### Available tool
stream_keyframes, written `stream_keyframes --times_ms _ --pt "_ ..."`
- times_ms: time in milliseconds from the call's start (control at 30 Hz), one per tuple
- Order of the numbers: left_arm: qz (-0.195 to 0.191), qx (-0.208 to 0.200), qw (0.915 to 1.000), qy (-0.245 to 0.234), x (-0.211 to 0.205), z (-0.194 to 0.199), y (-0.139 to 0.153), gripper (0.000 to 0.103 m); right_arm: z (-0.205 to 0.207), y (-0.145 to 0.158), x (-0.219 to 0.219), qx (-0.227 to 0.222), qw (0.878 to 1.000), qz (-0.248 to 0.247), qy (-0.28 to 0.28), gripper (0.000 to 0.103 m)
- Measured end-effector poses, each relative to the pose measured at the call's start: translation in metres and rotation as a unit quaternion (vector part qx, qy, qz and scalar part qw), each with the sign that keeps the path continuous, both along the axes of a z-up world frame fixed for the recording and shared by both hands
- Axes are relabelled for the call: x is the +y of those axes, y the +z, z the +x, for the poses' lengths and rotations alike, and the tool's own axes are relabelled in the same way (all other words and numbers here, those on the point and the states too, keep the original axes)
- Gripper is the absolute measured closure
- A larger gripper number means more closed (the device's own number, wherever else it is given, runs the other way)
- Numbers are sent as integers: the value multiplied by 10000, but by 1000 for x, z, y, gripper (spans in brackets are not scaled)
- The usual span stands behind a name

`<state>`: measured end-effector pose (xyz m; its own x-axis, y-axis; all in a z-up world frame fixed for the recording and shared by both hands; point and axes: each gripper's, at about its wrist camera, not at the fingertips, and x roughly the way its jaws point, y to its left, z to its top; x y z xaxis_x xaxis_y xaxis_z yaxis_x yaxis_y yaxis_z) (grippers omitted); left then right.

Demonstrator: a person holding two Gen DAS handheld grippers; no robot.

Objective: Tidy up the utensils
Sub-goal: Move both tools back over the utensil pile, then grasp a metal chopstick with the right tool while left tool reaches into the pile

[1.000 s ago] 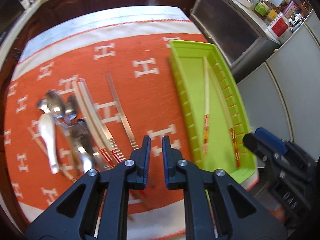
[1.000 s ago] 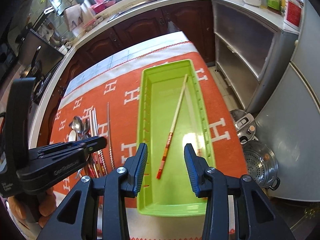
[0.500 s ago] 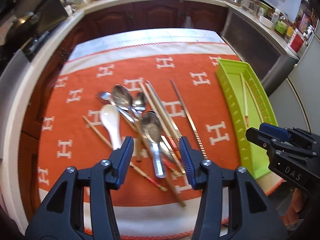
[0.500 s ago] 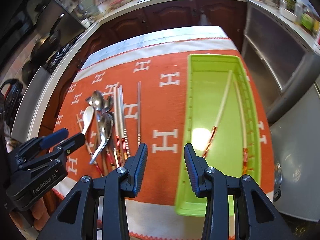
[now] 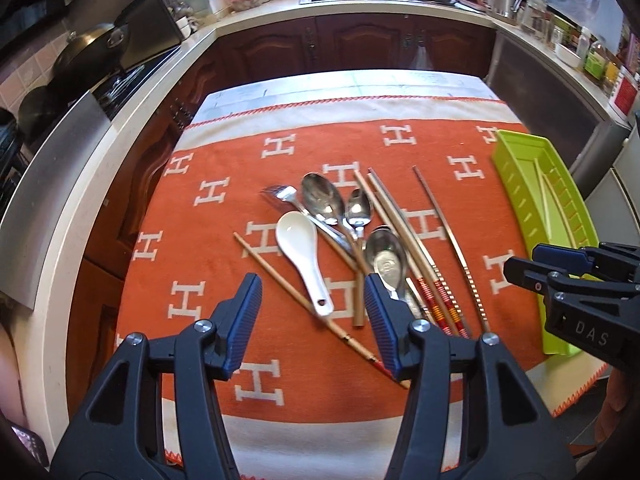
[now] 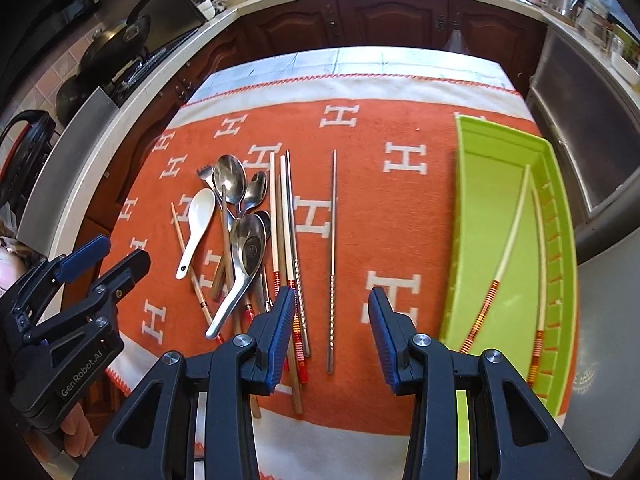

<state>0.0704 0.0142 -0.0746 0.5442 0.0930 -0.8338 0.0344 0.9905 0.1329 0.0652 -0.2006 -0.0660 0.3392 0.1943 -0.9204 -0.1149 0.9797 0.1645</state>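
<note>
A pile of utensils lies on the orange cloth (image 5: 240,168): a white ceramic spoon (image 5: 302,254), metal spoons (image 5: 322,198), a fork (image 5: 280,193), wooden chopsticks (image 5: 296,294) and a metal chopstick (image 5: 450,240). The green tray (image 6: 492,216) at the right holds two chopsticks (image 6: 510,248). My left gripper (image 5: 312,320) is open and empty above the near end of the pile. My right gripper (image 6: 330,332) is open and empty over the single metal chopstick (image 6: 333,256), left of the tray. The pile (image 6: 240,216) lies to its left.
The cloth covers a table (image 5: 340,80) with its white far edge showing. Dark wood cabinets (image 5: 352,44) and a counter with a sink stand behind. A stove with pans (image 5: 92,52) is at the left, metal shelving (image 6: 588,120) at the right.
Both grippers swung left from the tray toward the utensil pile. My left gripper opened from nearly shut to wide open. The right gripper stayed open.
</note>
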Motion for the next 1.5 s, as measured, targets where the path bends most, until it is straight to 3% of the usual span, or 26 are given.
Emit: stream_keyframes --times_ms 667,767,1033,1133,1233,1367,1500 --pt "-140 328 9985 408 40 12 -38 53 50 -79 34 590 9977 -213 272 65" --pt "-153 335 9985 410 40 12 -38 53 53 -87 37 621 9970 -341 322 69" --pt "-305 391 9982 343 33 17 -38 53 56 -92 50 190 9937 -923 603 81" --pt "-535 479 9969 306 30 23 -37 53 56 -93 52 63 9935 -971 589 97" --pt "-964 695 9925 294 29 35 -37 53 57 -91 49 70 9951 -865 472 98" --pt "-1722 1152 9776 375 25 59 -39 53 56 -87 29 245 9993 -273 120 98" --pt "-1917 1322 9719 333 6 80 -37 53 50 -73 5 238 9994 190 -182 98"
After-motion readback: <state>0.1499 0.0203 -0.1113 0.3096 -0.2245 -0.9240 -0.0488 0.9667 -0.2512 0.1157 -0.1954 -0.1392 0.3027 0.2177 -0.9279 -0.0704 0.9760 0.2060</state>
